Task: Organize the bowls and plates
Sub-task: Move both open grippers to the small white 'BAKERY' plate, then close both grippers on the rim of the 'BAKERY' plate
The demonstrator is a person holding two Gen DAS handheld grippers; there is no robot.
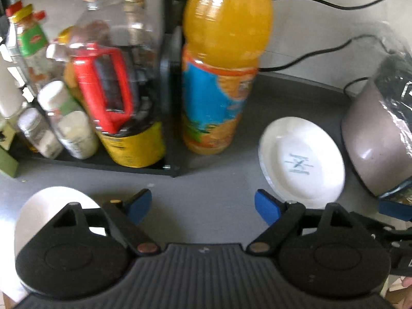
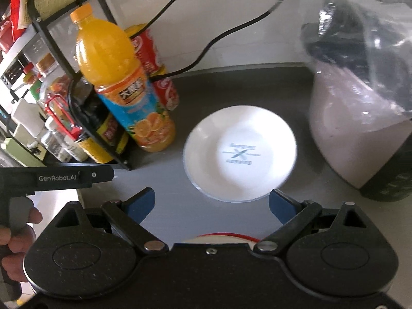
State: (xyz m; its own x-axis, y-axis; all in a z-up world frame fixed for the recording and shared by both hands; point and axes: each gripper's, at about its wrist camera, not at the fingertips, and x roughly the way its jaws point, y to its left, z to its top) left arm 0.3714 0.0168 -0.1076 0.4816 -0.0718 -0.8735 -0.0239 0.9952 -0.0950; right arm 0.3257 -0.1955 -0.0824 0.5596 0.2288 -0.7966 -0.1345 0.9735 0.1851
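Note:
A white plate with a blue logo [image 2: 239, 154] lies on the grey counter just ahead of my right gripper [image 2: 211, 203], which is open and empty. The same plate shows at the right of the left wrist view [image 1: 301, 159]. My left gripper [image 1: 203, 206] is open and empty, over bare counter. A second white dish [image 1: 46, 206] lies under the left gripper's left side, partly hidden. A white dish with a red rim [image 2: 226, 238] peeks out under the right gripper's body.
An orange juice bottle [image 1: 221, 77] stands ahead, also in the right wrist view [image 2: 123, 87]. A black wire rack [image 1: 103, 164] holds bottles and jars at left. A grey appliance under plastic wrap [image 2: 360, 118] stands at right. Black cables run along the wall.

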